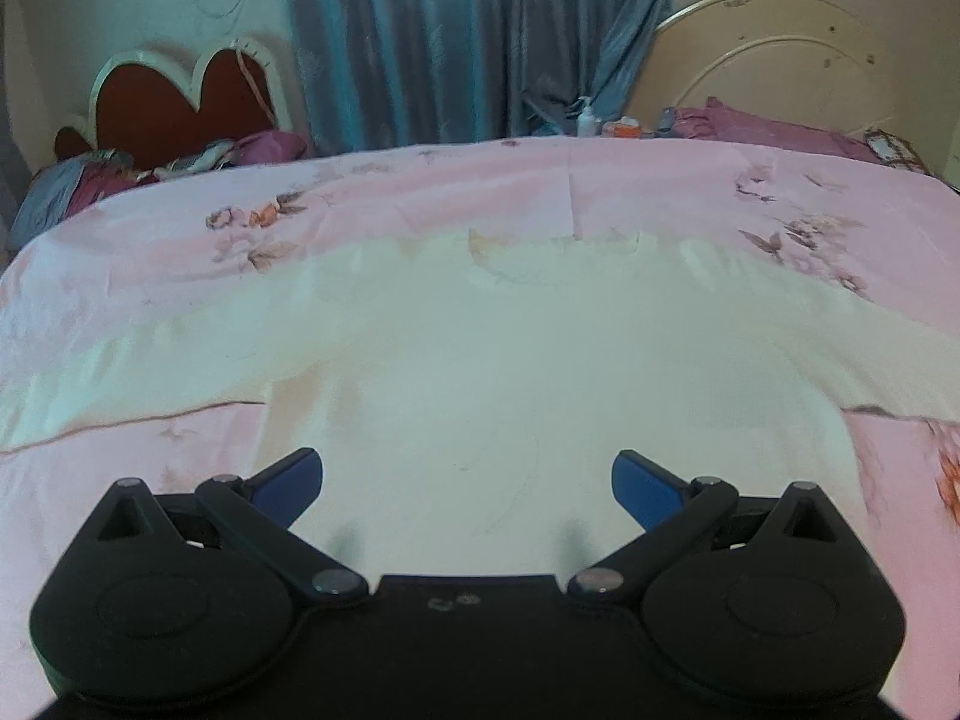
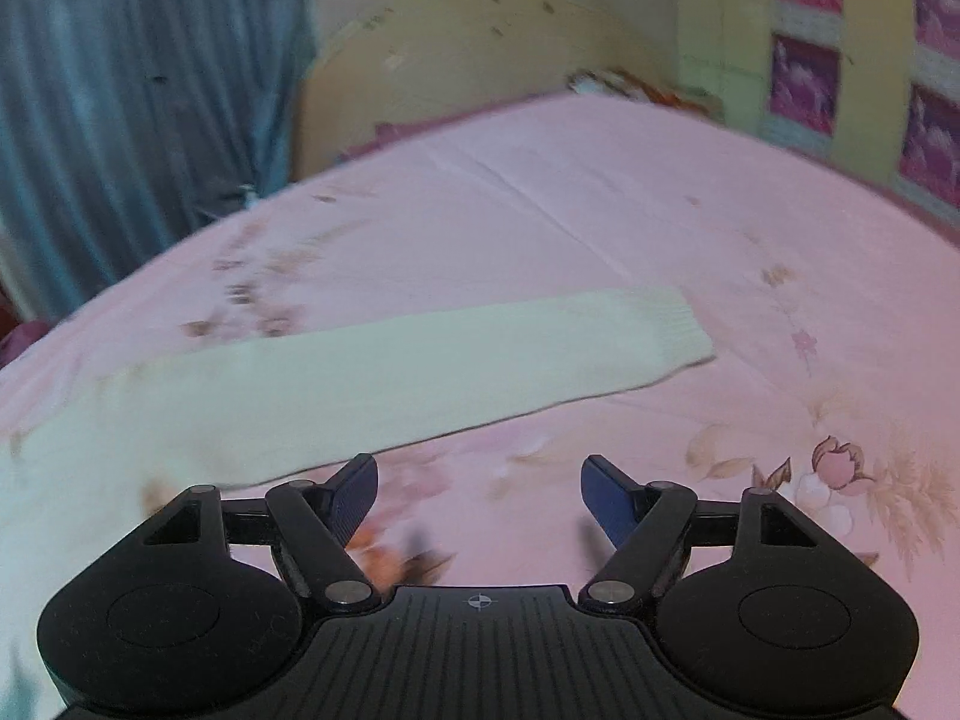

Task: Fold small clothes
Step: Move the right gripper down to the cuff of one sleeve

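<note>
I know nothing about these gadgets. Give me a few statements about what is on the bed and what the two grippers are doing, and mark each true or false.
1. A white sweater lies spread flat on the pink floral bedsheet. True.
2. The left gripper is clamped on the sweater. False: its jaws stand open above the sweater's body, holding nothing.
3. The sweater's sleeve lies stretched out straight, its ribbed cuff on the sheet. True.
4. The right gripper holds the cuff. False: it is open and empty over bare sheet, nearer than the sleeve.
5. The curtain behind the bed is red. False: it is blue.
</note>
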